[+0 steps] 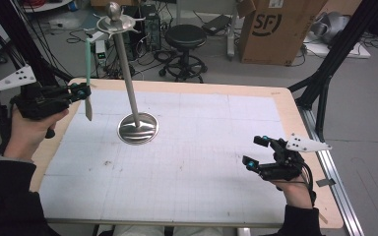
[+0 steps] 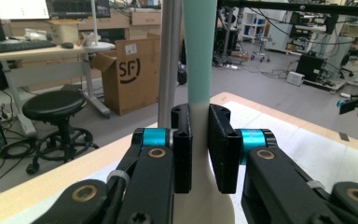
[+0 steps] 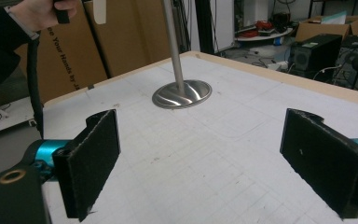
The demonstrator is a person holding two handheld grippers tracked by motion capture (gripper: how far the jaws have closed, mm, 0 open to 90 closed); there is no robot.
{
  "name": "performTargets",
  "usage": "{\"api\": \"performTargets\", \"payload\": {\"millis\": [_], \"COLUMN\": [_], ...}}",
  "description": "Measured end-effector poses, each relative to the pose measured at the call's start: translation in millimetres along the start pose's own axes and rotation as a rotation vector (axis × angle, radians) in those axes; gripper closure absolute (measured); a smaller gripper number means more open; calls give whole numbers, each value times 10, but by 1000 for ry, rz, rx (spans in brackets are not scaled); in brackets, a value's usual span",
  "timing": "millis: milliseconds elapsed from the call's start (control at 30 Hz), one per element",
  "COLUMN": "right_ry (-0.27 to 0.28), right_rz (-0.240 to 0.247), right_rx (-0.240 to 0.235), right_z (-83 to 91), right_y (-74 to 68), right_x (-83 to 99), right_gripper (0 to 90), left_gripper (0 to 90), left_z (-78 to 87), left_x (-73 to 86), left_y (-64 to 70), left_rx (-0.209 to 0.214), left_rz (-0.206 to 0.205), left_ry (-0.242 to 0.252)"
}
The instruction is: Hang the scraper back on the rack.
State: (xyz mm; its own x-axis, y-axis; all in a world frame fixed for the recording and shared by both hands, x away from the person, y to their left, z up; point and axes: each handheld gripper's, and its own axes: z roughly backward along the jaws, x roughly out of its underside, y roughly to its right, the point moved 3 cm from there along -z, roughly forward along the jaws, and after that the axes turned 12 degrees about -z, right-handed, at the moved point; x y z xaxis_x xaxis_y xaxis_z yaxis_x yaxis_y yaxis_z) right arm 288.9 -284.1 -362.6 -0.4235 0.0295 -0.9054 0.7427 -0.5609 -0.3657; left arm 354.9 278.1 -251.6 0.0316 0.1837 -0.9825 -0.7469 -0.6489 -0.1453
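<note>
While the high view has the left gripper [image 1: 81, 92] at 10 o'clock clamping an upright mint-and-cream utensil [image 1: 87, 73] beside the steel stand [image 1: 137, 127], w/ an "SF" box [image 1: 275, 29] at 1, the left gripper view shows pads tight on it, & the right gripper [image 3: 200, 158] gapes wide, holding nothing.

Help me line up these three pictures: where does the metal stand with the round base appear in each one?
High view: the metal stand rises left of centre on the table, its hooks at the top.
Left gripper view: its pole stands just behind the left tool's shut jaws, beside the green-and-cream utensil.
Right gripper view: base and pole sit top centre.
Shared landmark: the cardboard box.
</note>
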Motion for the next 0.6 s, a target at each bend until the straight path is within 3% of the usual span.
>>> {"api": "performTargets", "payload": {"millis": [333,600], "right_ry": [2,6], "right_rz": [5,0], "right_rx": [0,2], "right_z": [5,24], "right_y": [-6,2], "right_x": [-2,-1], "right_gripper": [110,110], "left_gripper": [803,803], "left_z": [2,-49], "left_x": [-119,-80], "left_y": [-46,-107], "left_rx": [-43,-78], "left_rz": [-12,0], "left_ry": [8,-17]}}
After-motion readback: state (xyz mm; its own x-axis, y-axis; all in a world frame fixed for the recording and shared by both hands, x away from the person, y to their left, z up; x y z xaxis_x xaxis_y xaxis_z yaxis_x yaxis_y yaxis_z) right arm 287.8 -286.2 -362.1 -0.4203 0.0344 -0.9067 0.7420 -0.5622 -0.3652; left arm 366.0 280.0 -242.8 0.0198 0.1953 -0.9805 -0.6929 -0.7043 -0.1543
